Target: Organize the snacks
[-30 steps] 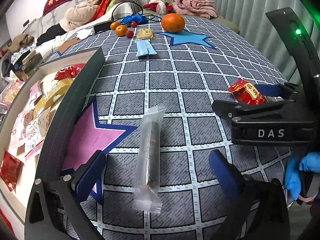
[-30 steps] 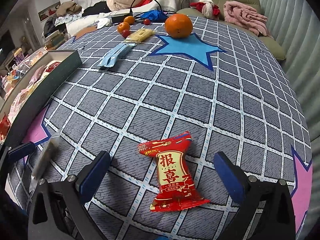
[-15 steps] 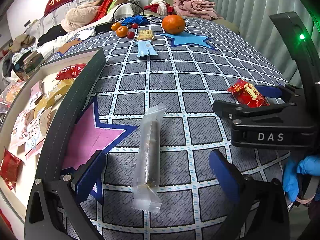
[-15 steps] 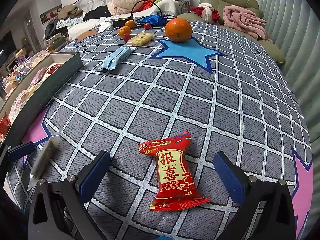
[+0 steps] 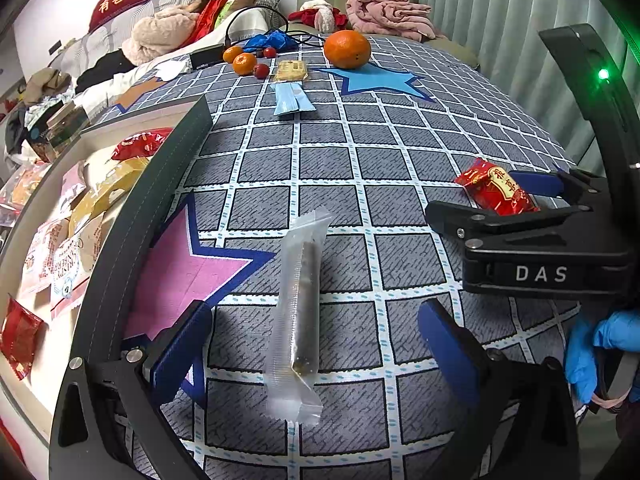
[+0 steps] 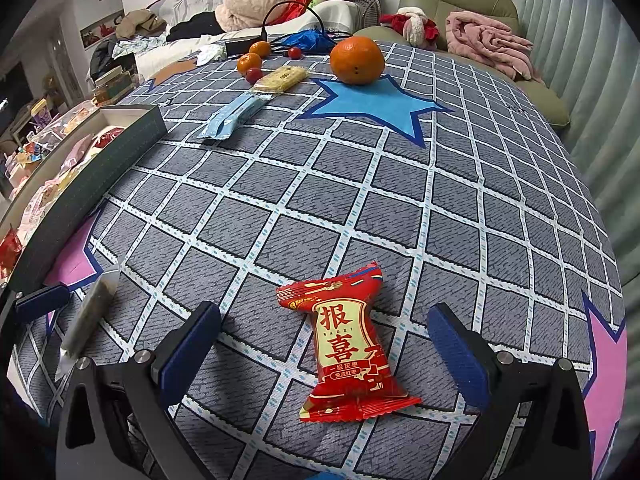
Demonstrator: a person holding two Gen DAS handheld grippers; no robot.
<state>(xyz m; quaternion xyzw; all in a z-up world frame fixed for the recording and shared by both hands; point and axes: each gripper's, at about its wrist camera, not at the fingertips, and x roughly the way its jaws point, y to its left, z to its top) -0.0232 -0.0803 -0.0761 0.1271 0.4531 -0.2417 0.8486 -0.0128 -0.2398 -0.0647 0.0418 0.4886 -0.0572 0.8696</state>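
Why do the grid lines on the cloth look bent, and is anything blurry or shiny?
Left wrist view: fisheye bows the tablecloth grid, corners go black, the clear-wrapped stick catches soft glare. Right wrist view: same curving, the red packet is sharp and slightly glossy, shadows are faint.

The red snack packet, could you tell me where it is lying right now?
In the right wrist view the red snack packet lies flat on the checked cloth, between the open right gripper jaws.
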